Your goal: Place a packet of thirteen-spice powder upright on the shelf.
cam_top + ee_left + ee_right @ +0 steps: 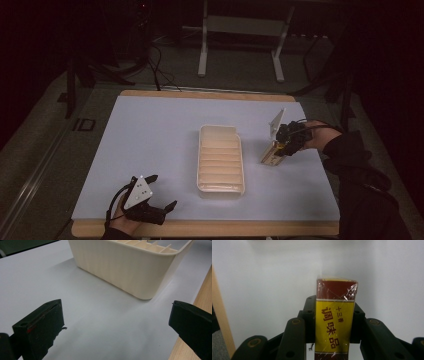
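A cream ribbed plastic tray (220, 159) lies lengthwise in the middle of the pale blue table; its side wall (125, 267) fills the top of the left gripper view. My right gripper (286, 145) is to the tray's right, shut on a small box (270, 156) whose lower end touches or nearly touches the table. In the right gripper view the box (335, 317) is dark red and yellow with printed characters, wrapped in clear film, clamped between both jaws. My left gripper (161, 192) rests near the table's front left edge, open, nothing between its jaws.
The table's wooden front edge (210, 229) runs just below my left gripper. A white metal stand (240, 40) is on the floor beyond the table. A person's dark sleeve (360, 180) comes in at the right.
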### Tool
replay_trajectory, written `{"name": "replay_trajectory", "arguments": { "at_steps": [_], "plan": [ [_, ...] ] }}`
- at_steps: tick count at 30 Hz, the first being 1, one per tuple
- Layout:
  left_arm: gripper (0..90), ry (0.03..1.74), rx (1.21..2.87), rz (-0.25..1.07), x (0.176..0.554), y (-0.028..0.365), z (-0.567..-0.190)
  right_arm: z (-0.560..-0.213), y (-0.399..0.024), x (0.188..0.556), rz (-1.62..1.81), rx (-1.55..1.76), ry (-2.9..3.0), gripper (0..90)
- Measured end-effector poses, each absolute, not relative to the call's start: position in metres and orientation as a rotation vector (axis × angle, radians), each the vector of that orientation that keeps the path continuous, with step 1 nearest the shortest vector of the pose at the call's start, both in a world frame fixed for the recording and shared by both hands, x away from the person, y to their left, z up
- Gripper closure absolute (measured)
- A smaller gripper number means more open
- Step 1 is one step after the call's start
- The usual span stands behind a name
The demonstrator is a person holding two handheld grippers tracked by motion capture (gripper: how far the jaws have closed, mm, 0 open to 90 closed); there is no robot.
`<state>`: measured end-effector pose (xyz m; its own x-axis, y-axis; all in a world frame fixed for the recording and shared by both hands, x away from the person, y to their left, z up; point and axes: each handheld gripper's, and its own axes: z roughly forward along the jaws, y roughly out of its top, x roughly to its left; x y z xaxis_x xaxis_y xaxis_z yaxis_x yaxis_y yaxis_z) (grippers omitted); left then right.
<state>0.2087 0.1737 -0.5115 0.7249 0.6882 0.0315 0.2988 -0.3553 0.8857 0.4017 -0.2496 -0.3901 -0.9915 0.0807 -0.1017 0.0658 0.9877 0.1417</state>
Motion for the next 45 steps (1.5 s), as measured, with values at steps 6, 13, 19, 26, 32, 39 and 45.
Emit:
{"name": "replay_trajectory", "arguments": {
  "at_steps": [6, 13, 19, 26, 32, 39, 45],
  "plan": [
    [0.0, 0.755, 1.954, 0.491, 0.209, 0.173, -0.512, -0.378, -0.248, 0.391, 0.266, 0.030, 3.016, 67.3],
    [0.0, 0.754, 1.954, 0.490, 0.209, 0.173, -0.512, -0.360, -0.241, 0.383, 0.357, 0.014, 2.988, 67.4],
    [0.0, 0.755, 1.951, 0.497, 0.209, 0.173, -0.512, -0.349, -0.229, 0.377, 0.418, -0.002, 2.978, 67.4],
    [0.0, 0.754, 1.950, 0.497, 0.209, 0.173, -0.512, -0.343, -0.214, 0.371, 0.485, -0.045, 2.965, 67.5],
    [0.0, 0.753, 1.951, 0.495, 0.209, 0.173, -0.512, -0.338, -0.204, 0.369, 0.578, -0.039, 2.959, 67.5],
    [0.0, 0.749, 1.955, 0.490, 0.209, 0.173, -0.512, -0.339, -0.187, 0.366, 0.688, -0.087, 2.921, 67.6],
    [0.0, 0.749, 1.953, 0.488, 0.209, 0.173, -0.512, -0.346, -0.177, 0.365, 0.801, -0.142, 2.887, 67.7]
  ]
}}
